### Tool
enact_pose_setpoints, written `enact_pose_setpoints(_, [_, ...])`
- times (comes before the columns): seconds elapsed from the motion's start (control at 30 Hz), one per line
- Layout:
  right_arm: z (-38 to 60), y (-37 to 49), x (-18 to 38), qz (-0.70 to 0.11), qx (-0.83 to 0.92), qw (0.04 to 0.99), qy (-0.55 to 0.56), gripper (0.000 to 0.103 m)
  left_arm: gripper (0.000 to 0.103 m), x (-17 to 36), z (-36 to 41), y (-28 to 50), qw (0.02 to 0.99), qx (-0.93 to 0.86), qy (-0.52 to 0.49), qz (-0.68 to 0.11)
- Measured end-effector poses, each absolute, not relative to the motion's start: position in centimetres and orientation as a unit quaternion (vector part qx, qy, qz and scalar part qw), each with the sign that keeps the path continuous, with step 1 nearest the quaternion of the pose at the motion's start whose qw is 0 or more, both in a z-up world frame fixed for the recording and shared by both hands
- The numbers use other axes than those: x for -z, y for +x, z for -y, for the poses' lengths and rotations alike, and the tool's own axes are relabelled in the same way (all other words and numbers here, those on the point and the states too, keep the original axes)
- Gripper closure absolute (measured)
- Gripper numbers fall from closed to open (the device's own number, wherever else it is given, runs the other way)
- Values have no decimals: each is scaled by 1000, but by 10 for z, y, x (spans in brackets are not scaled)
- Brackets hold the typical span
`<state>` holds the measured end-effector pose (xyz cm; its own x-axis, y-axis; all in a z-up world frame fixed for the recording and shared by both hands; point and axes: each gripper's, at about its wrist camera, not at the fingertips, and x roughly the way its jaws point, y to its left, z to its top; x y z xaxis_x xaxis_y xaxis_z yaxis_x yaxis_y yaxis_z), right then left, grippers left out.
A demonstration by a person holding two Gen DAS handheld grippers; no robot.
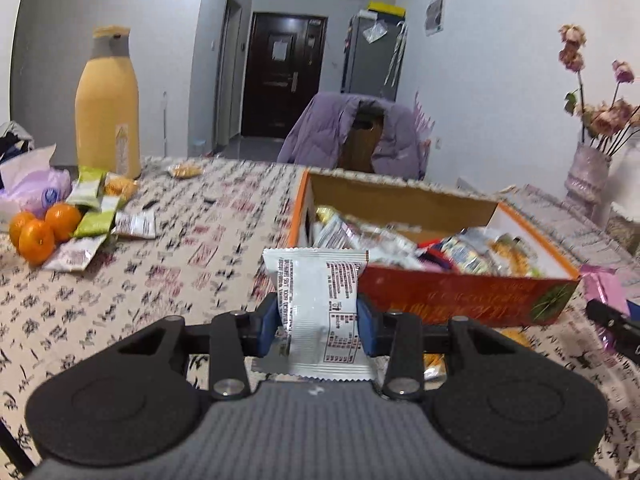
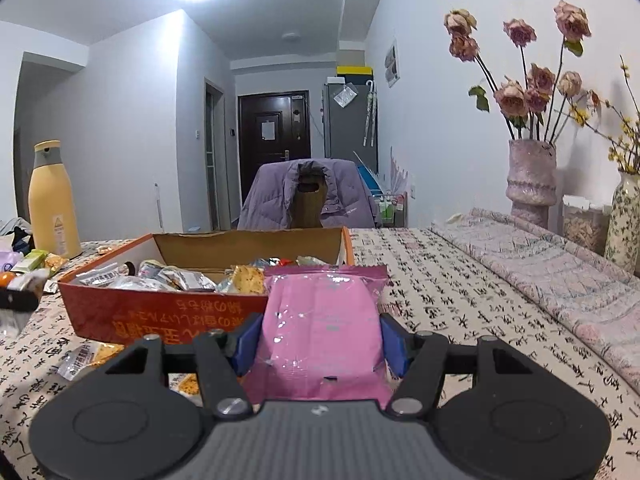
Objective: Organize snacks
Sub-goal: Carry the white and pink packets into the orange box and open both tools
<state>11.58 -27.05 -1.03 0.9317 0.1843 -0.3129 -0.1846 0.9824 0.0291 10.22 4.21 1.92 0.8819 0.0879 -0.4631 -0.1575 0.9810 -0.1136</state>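
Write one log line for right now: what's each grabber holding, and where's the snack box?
left gripper: shut on white packet | right gripper: shut on pink packet | snack box: open, part full, just ahead | both packets not yet in

The left tool [image 1: 318, 320] had a grey ribbed body at the bottom edge of its view, flanked by two round matte-black discs with faint inner circles. Black link arms, pinned with silver screws, ran forward to blue pads [image 1: 270, 320]. The right tool [image 2: 320, 344] was built alike: grey ribbed housing, black discs, triangular cut-outs in the black arms, silver screws, blue pads [image 2: 394, 346].
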Motion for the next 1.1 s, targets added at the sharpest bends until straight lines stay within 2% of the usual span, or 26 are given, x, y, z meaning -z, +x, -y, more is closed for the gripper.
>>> enact_pose_setpoints(0.57, [240,146,-38,-122,-128,984,-23,42,63,-74,-23,134,987,-36,-42,-153])
enact_pose_setpoints(1.1, [204,222,-47,-125,-142,982,-13,42,63,-74,-10,212,985,-38,-62,-156])
